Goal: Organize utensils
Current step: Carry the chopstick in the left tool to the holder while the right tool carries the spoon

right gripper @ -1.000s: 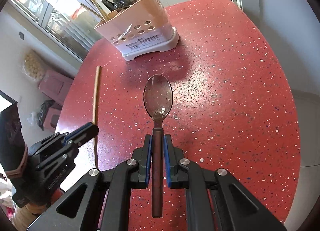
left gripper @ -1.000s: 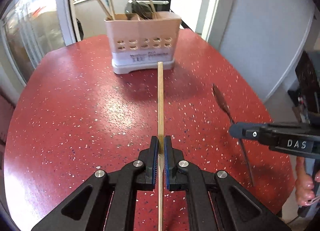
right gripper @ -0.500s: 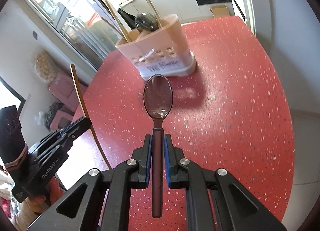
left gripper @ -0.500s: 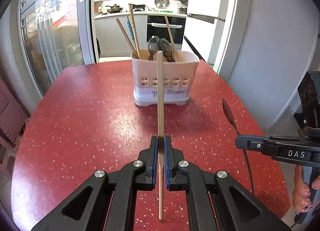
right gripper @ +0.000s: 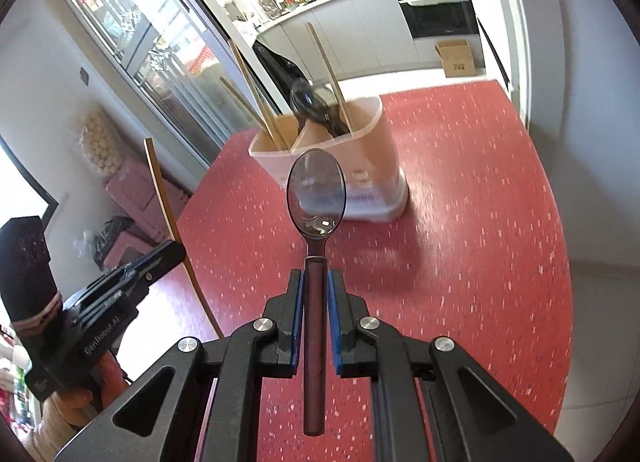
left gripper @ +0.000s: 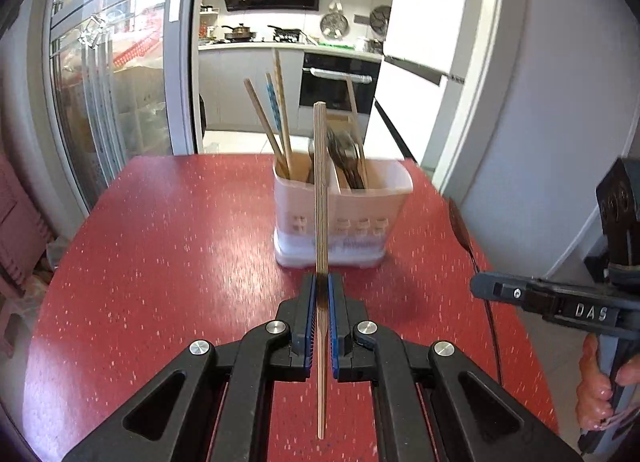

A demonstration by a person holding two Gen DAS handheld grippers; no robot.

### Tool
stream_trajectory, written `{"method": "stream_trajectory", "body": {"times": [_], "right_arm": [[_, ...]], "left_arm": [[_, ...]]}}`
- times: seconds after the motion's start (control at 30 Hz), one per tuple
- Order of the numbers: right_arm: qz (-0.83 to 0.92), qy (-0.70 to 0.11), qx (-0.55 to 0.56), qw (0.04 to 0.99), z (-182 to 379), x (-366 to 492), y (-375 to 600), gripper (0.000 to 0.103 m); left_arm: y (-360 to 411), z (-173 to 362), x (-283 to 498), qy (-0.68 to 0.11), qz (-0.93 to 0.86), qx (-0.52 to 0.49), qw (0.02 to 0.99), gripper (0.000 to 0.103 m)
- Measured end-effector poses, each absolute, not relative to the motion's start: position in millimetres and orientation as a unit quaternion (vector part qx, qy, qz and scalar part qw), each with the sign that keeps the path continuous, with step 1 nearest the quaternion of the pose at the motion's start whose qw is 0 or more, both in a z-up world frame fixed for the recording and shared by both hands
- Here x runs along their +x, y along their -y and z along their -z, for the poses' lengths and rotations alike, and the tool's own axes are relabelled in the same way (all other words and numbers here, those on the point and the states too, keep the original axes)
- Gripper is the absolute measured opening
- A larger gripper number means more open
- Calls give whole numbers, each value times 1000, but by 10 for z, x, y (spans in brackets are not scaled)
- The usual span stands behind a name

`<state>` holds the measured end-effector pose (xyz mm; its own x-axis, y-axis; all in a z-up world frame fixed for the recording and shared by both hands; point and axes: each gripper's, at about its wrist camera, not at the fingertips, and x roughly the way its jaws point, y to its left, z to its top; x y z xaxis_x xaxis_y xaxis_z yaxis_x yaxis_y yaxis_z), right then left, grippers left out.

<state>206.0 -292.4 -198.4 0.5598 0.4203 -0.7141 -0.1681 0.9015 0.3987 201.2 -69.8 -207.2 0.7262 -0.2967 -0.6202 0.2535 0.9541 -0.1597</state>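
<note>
A: What is the left gripper (left gripper: pixel 320 302) carrying?

B: A single wooden chopstick (left gripper: pixel 320 197), pinched narrow between the blue pads, with its far end reaching up in front of the caddy (left gripper: pixel 372 201) and its near end sticking out behind the jaws.

A: And the right gripper (right gripper: pixel 316 298)?

B: Closed tight on the dark handle of a spoon (right gripper: pixel 316 197), bowl forward and facing up. The bowl sits right in front of the caddy's near wall in that view.

A: Where does the caddy stand?

B: Upright on the red speckled table (left gripper: pixel 180 242), toward the far edge. It is a pale plastic box with a row of holes near the bottom and a divider inside.

A: What is in it?

B: Several chopsticks lean in the compartment left of the divider; dark spoons and one more stick stand in the right one.

A: Do the two grippers touch the caddy?

B: No, both are short of it, side by side above the table, the spoon to the right of the chopstick.
</note>
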Motion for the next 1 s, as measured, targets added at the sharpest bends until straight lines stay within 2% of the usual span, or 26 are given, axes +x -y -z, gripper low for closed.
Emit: {"method": "stream_trajectory", "body": {"times": [0.63,1.0], "right_arm": [[-172,-374,138,901,1539,2926,2919,13],[-166,-322,125,924,1434,3601,2805,13]], "left_arm": [[631,1461,3066,-257,115,-82,956,35],[848,1426,3604,-220,105,-77,967,35]]}}
